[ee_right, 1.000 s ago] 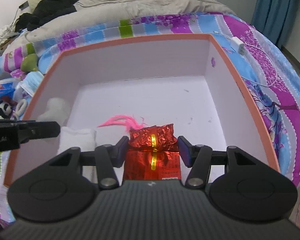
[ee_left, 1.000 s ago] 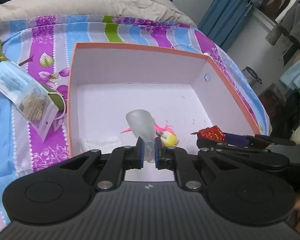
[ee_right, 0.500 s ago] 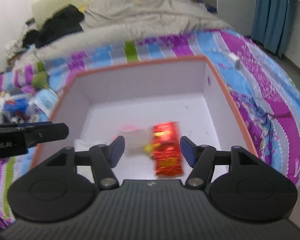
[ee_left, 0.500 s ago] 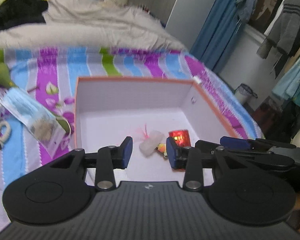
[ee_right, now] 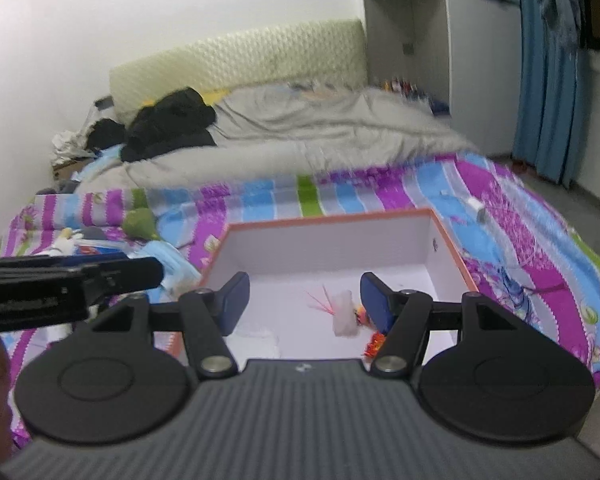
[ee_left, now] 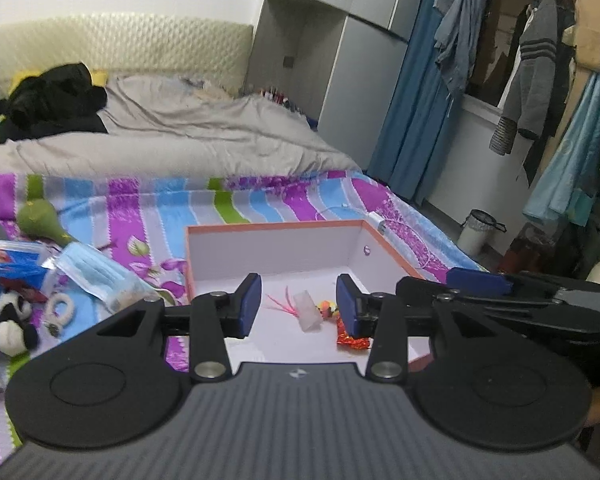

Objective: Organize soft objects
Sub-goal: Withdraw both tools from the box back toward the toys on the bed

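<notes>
Between the blue pads of the left gripper (ee_left: 298, 304) nothing is held: its jaws are opening, and the translucent white soft piece (ee_left: 309, 314) it pinched a second ago now lies on the floor of the orange-rimmed box (ee_left: 276, 227), beside a pink-feathered yellow toy (ee_left: 325, 306). The right gripper (ee_right: 305, 304) is likewise released and empty, jaws spread wide; the red foil packet (ee_left: 353, 340) that sat between them a second ago now rests on the box floor too, partly hidden behind a fingertip in both views. Since then both grippers have lifted up and back from the box, so the whole bed has come into sight. That reads as two drops finished at once, with both tools free for the next pick.

In the right wrist view a flat white pad (ee_right: 260, 340) also lies in the near left corner of the box. Left of the box, on the striped bedsheet (ee_left: 260, 200), more loose things wait: a packet of blue face masks (ee_left: 100, 276), a panda plush (ee_left: 10, 320), a small white ring-shaped thing (ee_left: 60, 307), a blue-and-red packet (ee_left: 12, 264) and a green plush (ee_left: 40, 218). Those look like the likely next candidates, and they crowd each other, so picking one cleanly may disturb its neighbours. A white cable (ee_right: 476, 204) trails over the sheet to the right of the box, and a grey duvet (ee_left: 180, 136) with black clothing (ee_left: 48, 100) covers the far bed. Nothing blocks the box's open top.
</notes>
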`<state>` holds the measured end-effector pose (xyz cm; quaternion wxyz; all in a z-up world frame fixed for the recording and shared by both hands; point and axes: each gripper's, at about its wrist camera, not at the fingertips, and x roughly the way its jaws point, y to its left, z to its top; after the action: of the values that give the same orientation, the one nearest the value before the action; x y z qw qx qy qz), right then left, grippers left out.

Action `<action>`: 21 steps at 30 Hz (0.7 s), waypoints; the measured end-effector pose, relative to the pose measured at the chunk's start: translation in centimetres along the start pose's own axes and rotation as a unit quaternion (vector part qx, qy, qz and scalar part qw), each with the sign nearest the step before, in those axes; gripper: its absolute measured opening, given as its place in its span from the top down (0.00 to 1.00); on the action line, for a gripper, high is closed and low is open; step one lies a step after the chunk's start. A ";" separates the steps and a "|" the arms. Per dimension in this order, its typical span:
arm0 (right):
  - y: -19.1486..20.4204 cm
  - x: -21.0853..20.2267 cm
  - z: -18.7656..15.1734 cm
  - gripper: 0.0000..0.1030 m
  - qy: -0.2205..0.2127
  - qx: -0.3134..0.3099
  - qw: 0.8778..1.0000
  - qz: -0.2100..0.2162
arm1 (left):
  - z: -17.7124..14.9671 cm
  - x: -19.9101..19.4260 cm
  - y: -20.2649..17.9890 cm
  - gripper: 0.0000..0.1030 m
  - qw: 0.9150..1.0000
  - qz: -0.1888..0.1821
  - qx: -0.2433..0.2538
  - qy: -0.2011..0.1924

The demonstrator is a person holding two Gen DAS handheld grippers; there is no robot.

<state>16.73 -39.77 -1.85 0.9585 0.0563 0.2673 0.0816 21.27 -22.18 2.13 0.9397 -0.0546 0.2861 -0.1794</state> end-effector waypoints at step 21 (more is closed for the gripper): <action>11.3 -5.1 -7.4 0.38 -0.026 -0.045 0.998 0.035 | -8.1 -12.1 9.1 0.54 0.996 0.075 -0.036 -0.038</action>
<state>7.12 -29.19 -3.88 0.9632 0.0242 0.2363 0.1257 10.14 -9.26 -0.20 0.9582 -0.0735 0.2597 -0.0954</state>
